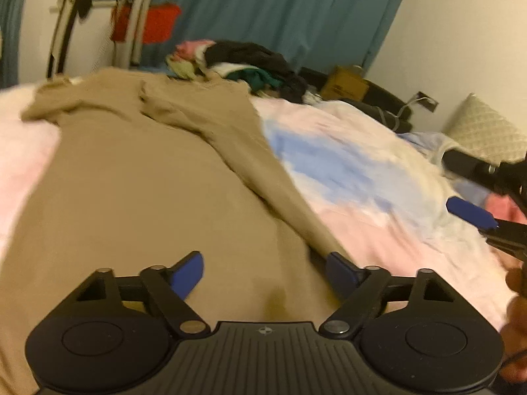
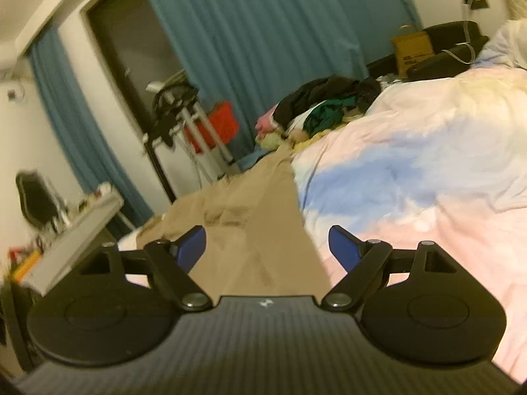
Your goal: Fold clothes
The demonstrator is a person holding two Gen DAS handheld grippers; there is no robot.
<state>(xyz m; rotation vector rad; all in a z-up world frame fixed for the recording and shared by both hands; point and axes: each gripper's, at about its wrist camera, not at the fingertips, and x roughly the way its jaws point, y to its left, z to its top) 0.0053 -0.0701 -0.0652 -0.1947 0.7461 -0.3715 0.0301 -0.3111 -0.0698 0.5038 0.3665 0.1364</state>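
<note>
Both jaws stand apart with nothing between them: my left gripper (image 1: pixel 265 275) hangs over the shirt (image 1: pixel 138 177), its pads wide and clear of the cloth, and my right gripper (image 2: pixel 266 247) is just as open, pointing along the shirt's edge where it meets the duvet (image 2: pixel 411 177). Shirt's tan, long-sleeved, spread flat across the bed, body running away from me. One sleeve (image 1: pixel 250 151) lies slantwise along the body's right edge, cuff end close to my left gripper's right pad.

By my reading we're early in the fold — shirt's laid out, nothing creased over yet. Next up, I'd say: pinch that sleeve near the cuff with the left, take the shoulder or side hem with the right, and bring it across the body. Needs a shallow, low pinch so I catch only the one layer and not the duvet underneath.

Around me: a pile of clothes (image 1: pixel 243 62) at the far end of the bed, touching the shirt's top, which could crowd the collar. A cardboard box (image 1: pixel 344 84) beyond it, teal curtain (image 1: pixel 280 10) behind, a rack (image 1: pixel 131 16) by the wall, a pillow (image 1: pixel 484 128) off right. Picture's blurry, so fine creases I can't judge.
</note>
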